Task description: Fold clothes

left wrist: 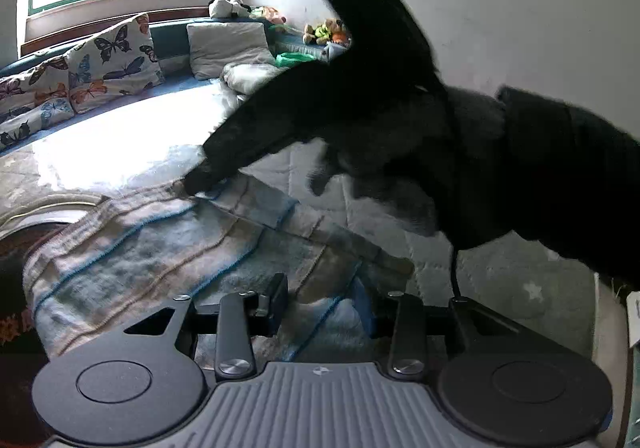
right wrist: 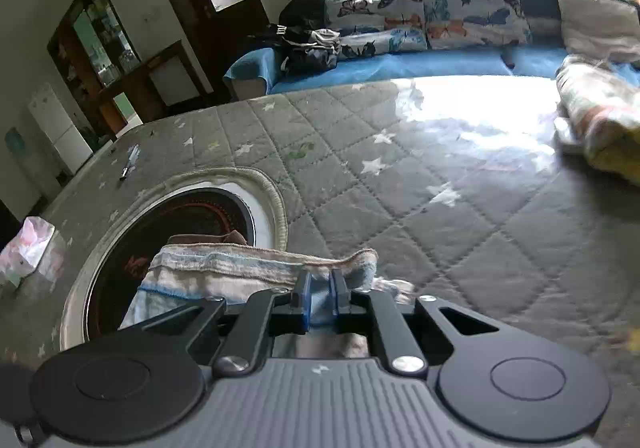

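We see a big grey quilt (right wrist: 440,184) with white stars. On it lies the striped towel (left wrist: 152,244). Our right gripper (right wrist: 319,298) pinches the towel's edge tight. Our left gripper (left wrist: 322,306) is wide open over the towel, holding nothing.

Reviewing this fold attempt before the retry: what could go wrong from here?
1. The right gripper pinches only a thin edge of the striped towel; a pull may slip it free.
2. The left gripper is open over the cloth, so one corner is unheld.
3. The towel overhangs the round cooktop and could snag.
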Action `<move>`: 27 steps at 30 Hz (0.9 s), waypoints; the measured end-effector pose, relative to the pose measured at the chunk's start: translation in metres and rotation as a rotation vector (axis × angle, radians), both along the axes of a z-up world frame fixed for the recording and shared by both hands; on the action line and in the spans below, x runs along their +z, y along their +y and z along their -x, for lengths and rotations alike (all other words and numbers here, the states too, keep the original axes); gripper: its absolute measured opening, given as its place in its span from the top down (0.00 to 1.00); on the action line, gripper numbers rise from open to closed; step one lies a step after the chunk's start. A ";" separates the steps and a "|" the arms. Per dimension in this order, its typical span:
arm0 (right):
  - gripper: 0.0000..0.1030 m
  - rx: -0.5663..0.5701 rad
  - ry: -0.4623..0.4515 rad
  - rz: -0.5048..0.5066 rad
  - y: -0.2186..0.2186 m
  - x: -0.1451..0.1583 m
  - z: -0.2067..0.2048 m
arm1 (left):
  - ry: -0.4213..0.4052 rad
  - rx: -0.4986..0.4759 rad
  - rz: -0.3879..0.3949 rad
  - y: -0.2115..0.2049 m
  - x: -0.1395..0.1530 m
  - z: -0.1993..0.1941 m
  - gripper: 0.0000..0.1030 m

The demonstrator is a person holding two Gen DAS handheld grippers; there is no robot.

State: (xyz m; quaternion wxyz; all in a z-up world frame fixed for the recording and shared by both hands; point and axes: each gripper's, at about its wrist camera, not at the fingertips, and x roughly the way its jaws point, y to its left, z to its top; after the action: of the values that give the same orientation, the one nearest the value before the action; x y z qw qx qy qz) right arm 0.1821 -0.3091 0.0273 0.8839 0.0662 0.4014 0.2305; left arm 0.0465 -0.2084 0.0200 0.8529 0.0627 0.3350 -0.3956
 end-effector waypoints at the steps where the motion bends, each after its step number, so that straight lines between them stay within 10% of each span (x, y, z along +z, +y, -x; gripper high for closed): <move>1: 0.88 -0.003 -0.010 0.001 -0.004 0.005 0.005 | -0.002 0.000 0.008 0.000 0.001 0.000 0.62; 17: 0.88 -0.010 -0.007 -0.043 -0.021 0.008 0.092 | -0.014 -0.122 0.014 0.001 0.001 0.045 0.60; 27: 0.89 -0.097 -0.003 -0.075 -0.033 -0.007 0.121 | -0.011 0.200 0.004 0.083 0.011 0.046 0.60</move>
State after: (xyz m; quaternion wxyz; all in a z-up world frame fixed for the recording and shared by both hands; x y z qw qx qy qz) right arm 0.0615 -0.3425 0.0206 0.8915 0.1185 0.3876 0.2025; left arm 0.0002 -0.1258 0.0314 0.8900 0.0296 0.3341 -0.3088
